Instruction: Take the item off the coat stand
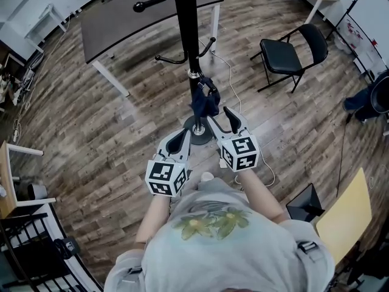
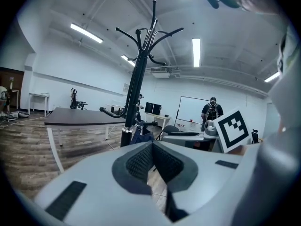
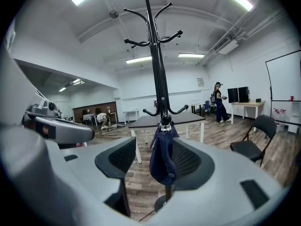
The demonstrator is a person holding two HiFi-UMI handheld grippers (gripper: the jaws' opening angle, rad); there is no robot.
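Your left gripper [image 2: 153,157] has its pads pressed together with nothing between them. You hold it low, near the foot of the stand [image 1: 184,17], probably parked as a spare while the other side works. The item [image 3: 162,166], dark blue cloth and perhaps a small bag, hangs limp from a low hook [image 3: 165,121] on the pole. It is well below the top arms, so it sits about level with your grippers. If it is a bag, I cannot tell what is in it: the top is gathered at the hook and the cloth sags slack. Your right gripper [image 1: 222,121] is spread wide and aimed straight at the item, which shows framed between the two pads, though neither seems to touch it. That line-up suits a pinch on the cloth, then a lift to clear the hook's knob.
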